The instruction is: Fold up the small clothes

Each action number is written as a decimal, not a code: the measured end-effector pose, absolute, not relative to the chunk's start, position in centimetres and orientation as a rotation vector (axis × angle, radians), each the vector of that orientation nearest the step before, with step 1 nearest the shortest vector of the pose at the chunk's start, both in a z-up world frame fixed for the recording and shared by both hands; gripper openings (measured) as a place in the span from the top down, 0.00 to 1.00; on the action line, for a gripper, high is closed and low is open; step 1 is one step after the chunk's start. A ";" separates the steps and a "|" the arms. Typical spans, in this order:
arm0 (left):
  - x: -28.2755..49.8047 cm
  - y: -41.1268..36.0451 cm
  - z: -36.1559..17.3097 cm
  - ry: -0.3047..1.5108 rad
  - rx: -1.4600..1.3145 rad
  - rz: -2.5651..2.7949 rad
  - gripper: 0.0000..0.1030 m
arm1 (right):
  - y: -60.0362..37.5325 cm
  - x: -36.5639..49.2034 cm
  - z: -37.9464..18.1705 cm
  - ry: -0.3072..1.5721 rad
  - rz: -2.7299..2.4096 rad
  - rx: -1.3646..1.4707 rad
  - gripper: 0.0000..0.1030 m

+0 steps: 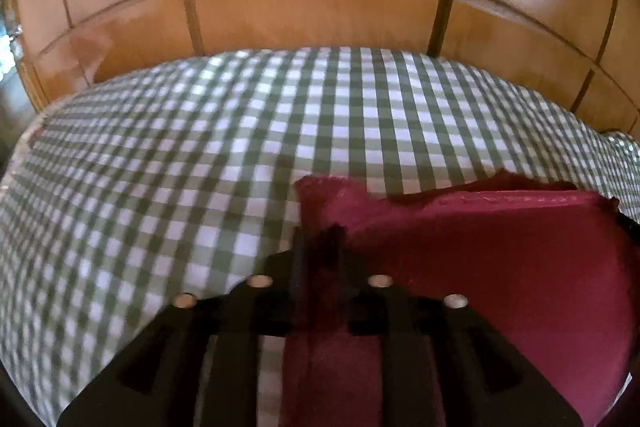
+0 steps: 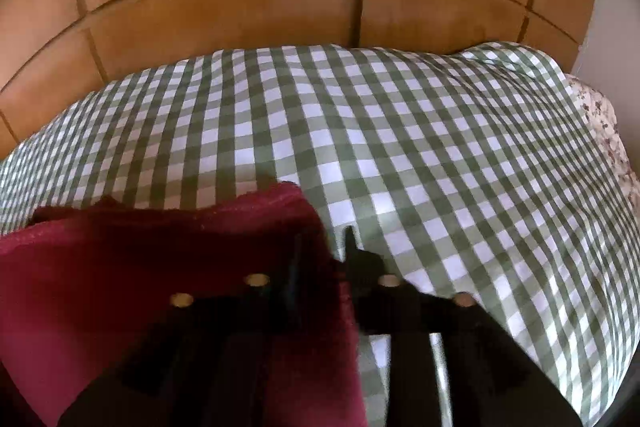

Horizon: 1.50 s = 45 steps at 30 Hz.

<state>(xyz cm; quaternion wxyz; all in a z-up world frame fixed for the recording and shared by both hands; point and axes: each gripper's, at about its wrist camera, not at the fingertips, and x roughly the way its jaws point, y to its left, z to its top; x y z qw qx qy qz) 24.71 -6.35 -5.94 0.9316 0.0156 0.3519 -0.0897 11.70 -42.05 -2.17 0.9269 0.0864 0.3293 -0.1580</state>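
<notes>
The garment [image 1: 500,267] lies on the cloth [image 1: 240,147] that covers the surface. In the left wrist view it fills the 4 o'clock part, and its left edge runs between the fingers of the left gripper [image 1: 320,243] at 6 o'clock. In the right wrist view it lies toward 8 o'clock, its right edge by the right gripper [image 2: 324,247]. Behind the surface, at 12 o'clock, stands a cupboard [image 2: 240,7].
</notes>
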 end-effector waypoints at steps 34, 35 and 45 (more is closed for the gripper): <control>8.1 -4.1 -5.4 0.565 0.088 -0.243 0.40 | -28.5 -0.3 -7.2 0.631 0.020 0.110 0.18; 8.1 -3.7 -5.6 0.573 0.081 -0.236 0.40 | -28.4 -0.3 -7.2 0.628 0.019 0.108 0.17; 8.8 2.1 -8.9 0.734 -0.177 -0.333 0.45 | -28.2 -0.7 -7.4 0.621 0.039 0.096 0.11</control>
